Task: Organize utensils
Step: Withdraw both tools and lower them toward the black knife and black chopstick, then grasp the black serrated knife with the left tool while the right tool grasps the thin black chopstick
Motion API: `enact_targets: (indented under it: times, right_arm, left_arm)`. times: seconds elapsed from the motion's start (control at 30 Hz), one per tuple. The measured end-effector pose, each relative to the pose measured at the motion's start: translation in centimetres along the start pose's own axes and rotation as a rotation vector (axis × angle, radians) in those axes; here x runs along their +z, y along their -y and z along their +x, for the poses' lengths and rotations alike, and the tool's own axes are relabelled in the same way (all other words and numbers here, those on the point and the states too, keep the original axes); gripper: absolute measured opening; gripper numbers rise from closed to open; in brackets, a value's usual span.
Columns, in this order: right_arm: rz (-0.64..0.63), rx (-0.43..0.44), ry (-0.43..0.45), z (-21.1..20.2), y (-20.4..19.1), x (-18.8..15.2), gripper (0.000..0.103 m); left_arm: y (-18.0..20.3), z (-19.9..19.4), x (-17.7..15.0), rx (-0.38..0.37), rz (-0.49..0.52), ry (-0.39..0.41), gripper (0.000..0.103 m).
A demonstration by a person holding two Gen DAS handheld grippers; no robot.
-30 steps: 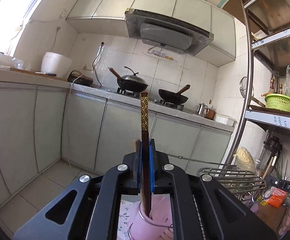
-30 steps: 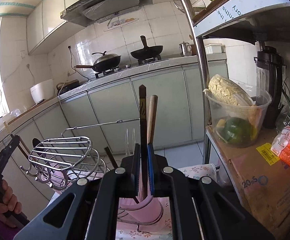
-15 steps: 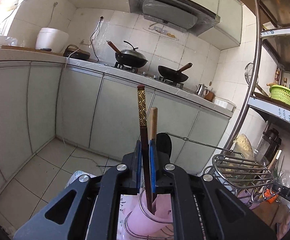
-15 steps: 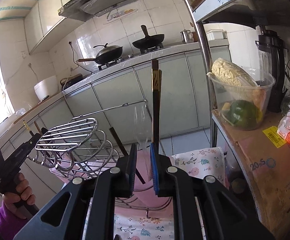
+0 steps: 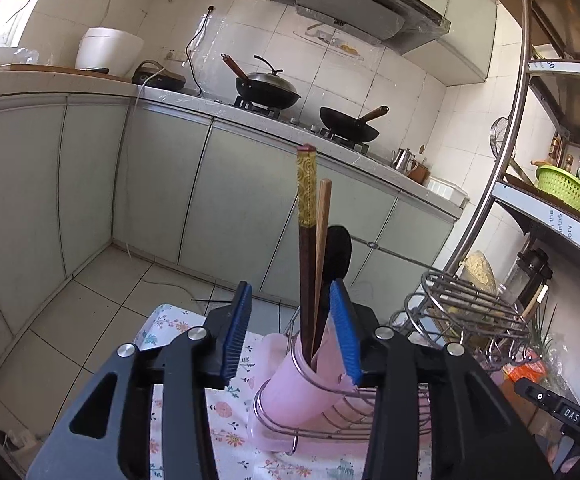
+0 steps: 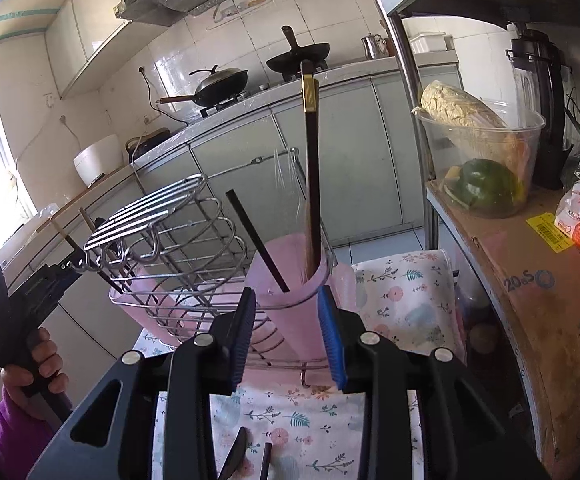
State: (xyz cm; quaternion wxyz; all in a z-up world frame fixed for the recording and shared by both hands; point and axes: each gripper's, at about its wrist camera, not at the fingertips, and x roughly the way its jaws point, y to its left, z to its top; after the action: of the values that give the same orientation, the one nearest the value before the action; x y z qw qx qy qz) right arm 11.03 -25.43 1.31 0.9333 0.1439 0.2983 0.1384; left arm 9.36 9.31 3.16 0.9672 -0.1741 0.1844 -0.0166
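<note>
Both ribbed blue grippers, left and right, just opened, empty; lacquered chopsticks in pink cup

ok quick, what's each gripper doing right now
left gripper: open, jaws just opened, chopsticks stand free in the pink cup
right gripper: open, just released its chopstick

Two woks on stove, green basket on shelf

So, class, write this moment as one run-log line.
left gripper: just opened, chopsticks released in pink cup | right gripper: just opened, chopstick standing in cup | stage: utensils dropped
</note>
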Motion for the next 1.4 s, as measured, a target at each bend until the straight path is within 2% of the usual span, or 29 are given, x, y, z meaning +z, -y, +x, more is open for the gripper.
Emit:
enact_targets:
  times: [0.17, 0.43, 0.67, 1.13, 1.4]
  right_arm:
    - [0.016, 0.021, -0.08, 0.6, 0.1, -1.8, 0.031]
    - [0.019, 0.044, -0.273, 3.0, -0.7, -5.8, 0.031]
    - [0.043, 0.048, -0.372, 3.7, -0.9, -8.5, 0.031]
    - [0.037, 0.022, -0.459, 4.0, -1.3, -11.2, 0.032]
    - [0.043, -0.003, -0.481, 3.9, -0.8, -11.9, 0.032]
  left_arm:
    - [0.3, -0.7, -2.3, -0.006, 0.055, -0.105, 0.041]
    - [1.9, -0.6, -6.3, -0.055, 0.137, -0.268, 0.041]
    - [3.3, -0.2, -9.2, -0.084, 0.19, -0.388, 0.041]
    - [6.2, 0.4, -13.9, -0.148, 0.301, -0.589, 0.041]
    - [8.1, 2.5, -17.2, -0.173, 0.307, -0.779, 0.041]
